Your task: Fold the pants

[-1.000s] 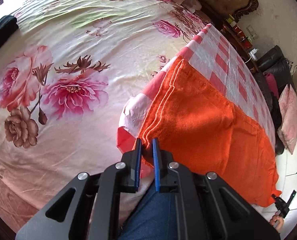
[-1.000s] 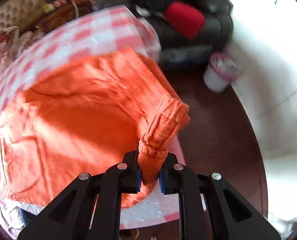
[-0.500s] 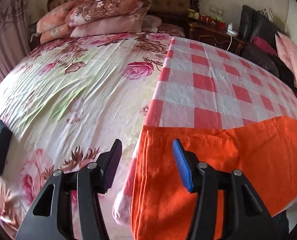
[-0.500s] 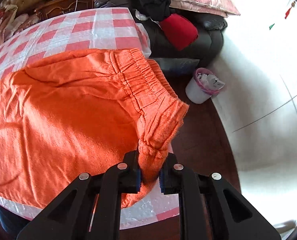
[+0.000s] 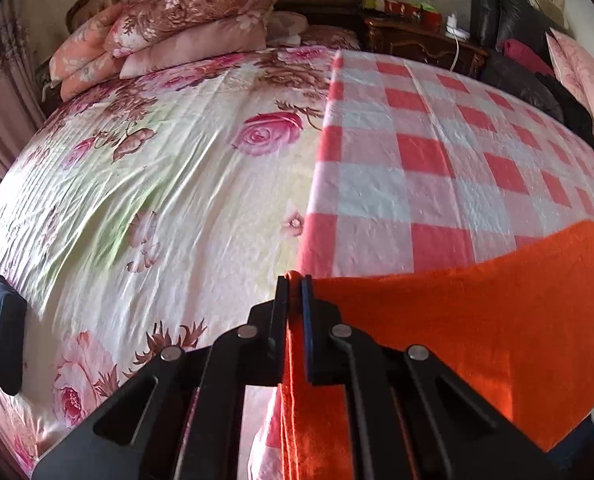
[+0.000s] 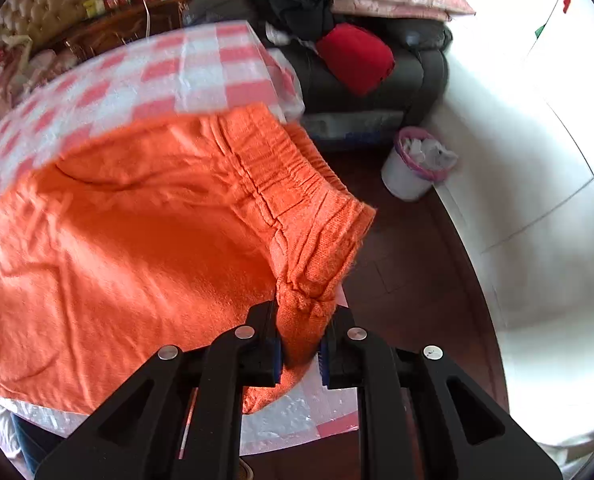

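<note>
The orange pants (image 6: 137, 248) lie on a red-and-white checked cloth (image 5: 425, 168) at the near right of the bed. My left gripper (image 5: 295, 280) is shut on the pants' leg-end edge (image 5: 457, 320), which hangs down between its fingers. My right gripper (image 6: 299, 320) is shut on a bunched corner of the elastic waistband (image 6: 317, 216) and holds it raised off the cloth. The fabric between the two grippers sags a little.
A floral bedspread (image 5: 157, 200) covers the bed, with stacked pillows (image 5: 177, 28) at the headboard. A black object (image 5: 1, 336) lies at the bed's left edge. A dark sofa with clothes (image 6: 357, 52) and a white bin (image 6: 413, 168) stand on the floor to the right.
My left gripper was open half a second ago and has closed on the leg-end edge. My right gripper keeps its hold on the waistband and has lifted it slightly.
</note>
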A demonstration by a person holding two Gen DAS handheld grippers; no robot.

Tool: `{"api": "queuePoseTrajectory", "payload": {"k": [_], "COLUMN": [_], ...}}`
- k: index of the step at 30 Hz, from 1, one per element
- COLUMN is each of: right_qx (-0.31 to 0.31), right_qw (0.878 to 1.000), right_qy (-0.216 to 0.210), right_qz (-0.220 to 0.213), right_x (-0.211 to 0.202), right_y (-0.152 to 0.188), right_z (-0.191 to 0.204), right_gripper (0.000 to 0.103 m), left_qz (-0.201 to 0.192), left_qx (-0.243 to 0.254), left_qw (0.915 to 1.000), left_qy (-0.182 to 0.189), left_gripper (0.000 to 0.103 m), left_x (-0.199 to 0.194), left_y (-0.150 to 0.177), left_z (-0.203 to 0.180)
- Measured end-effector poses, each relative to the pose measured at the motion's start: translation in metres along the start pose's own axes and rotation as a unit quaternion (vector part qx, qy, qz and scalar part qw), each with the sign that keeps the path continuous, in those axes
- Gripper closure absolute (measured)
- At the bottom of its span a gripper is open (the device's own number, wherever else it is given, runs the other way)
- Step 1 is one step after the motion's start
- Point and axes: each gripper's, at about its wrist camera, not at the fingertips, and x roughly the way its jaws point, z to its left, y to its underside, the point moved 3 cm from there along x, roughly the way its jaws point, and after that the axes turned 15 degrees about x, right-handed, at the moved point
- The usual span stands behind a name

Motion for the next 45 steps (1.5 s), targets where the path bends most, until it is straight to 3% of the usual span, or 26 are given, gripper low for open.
{"api": "queuePoseTrajectory", "payload": {"k": [4,10,13,15,16,17,19,22,24,27,28,29,31,33,35,38,41,43,44,45], "right_qx": [-0.001,0.030,0.076,0.116,0.149,0.175,0.213,0.194,0.170,0.135,0.110,0.091,0.061,0.023,-0.014,-0.007,0.026,0.034,0.039,0.045], "right_qw": [1.000,0.998,0.993,0.987,0.981,0.975,0.964,0.965,0.965,0.971,0.974,0.977,0.983,0.979,0.976,0.981,0.985,0.982,0.981,0.979], "right_qy": [-0.009,-0.044,-0.082,-0.104,-0.121,-0.132,-0.155,-0.172,-0.183,-0.179,-0.173,-0.166,-0.137,-0.193,-0.216,-0.192,-0.146,-0.168,-0.177,-0.185], "right_qz": [0.010,0.023,0.043,0.043,0.040,0.035,0.023,0.051,0.075,0.083,0.093,0.101,0.109,0.062,0.000,0.016,0.087,0.078,0.075,0.073], "right_x": [0.005,0.016,0.018,0.015,0.013,0.010,0.006,0.013,0.020,0.026,0.030,0.034,0.038,0.004,-0.027,-0.010,0.044,0.048,0.047,0.046], "right_y": [0.006,0.011,0.004,-0.005,-0.012,-0.017,-0.029,-0.041,-0.043,-0.051,-0.053,-0.054,-0.059,-0.075,-0.085,-0.088,-0.070,-0.061,-0.059,-0.059], "right_z": [0.000,-0.016,-0.034,-0.051,-0.065,-0.075,-0.092,-0.090,-0.080,-0.063,-0.053,-0.045,-0.031,-0.011,0.002,0.001,-0.022,-0.030,-0.032,-0.035], "right_gripper": [0.089,0.089,0.077,0.063,0.057,0.057,0.057,0.053,0.041,0.039,0.045,0.072,0.095,0.098,0.098,0.097,0.095,0.094,0.094,0.095], "left_qz": [0.025,0.022,0.023,0.019,0.017,0.014,-0.009,-0.045,-0.082,-0.111,-0.115,-0.116,-0.117,-0.116,-0.117,-0.126,-0.136,-0.143,-0.148,-0.154], "left_qx": [0.018,-0.003,-0.008,-0.021,-0.030,-0.041,-0.060,-0.068,-0.067,-0.048,-0.043,-0.033,-0.011,0.017,0.027,0.047,0.093,0.149,0.186,0.239], "left_qw": [0.9994,0.9996,0.9995,0.9993,0.9991,0.9988,0.9976,0.9955,0.9938,0.9926,0.9922,0.9917,0.9905,0.9883,0.9852,0.9726,0.9568,0.9369,0.9238,0.9054], "left_qy": [-0.016,-0.014,-0.019,-0.025,-0.024,-0.023,-0.034,-0.049,-0.033,0.007,0.023,0.045,0.072,0.098,0.122,0.190,0.240,0.282,0.300,0.315], "left_gripper": [0.097,0.096,0.096,0.090,0.080,0.063,0.053,0.037,0.030,0.025,0.024,0.024,0.024,0.024,0.024,0.024,0.024,0.024,0.024,0.024], "left_x": [0.020,0.022,0.021,0.021,0.021,0.019,0.006,-0.026,-0.051,-0.079,-0.083,-0.087,-0.091,-0.092,-0.092,-0.098,-0.115,-0.131,-0.138,-0.146], "left_y": [-0.002,-0.001,0.000,0.001,0.001,0.002,0.005,0.008,0.011,0.017,0.019,0.021,0.023,0.023,0.019,0.010,0.002,-0.002,-0.002,0.000], "left_z": [-0.005,-0.001,-0.003,-0.001,0.000,0.002,0.005,-0.004,-0.022,-0.064,-0.078,-0.098,-0.130,-0.165,-0.194,-0.243,-0.299,-0.349,-0.376,-0.412]}}
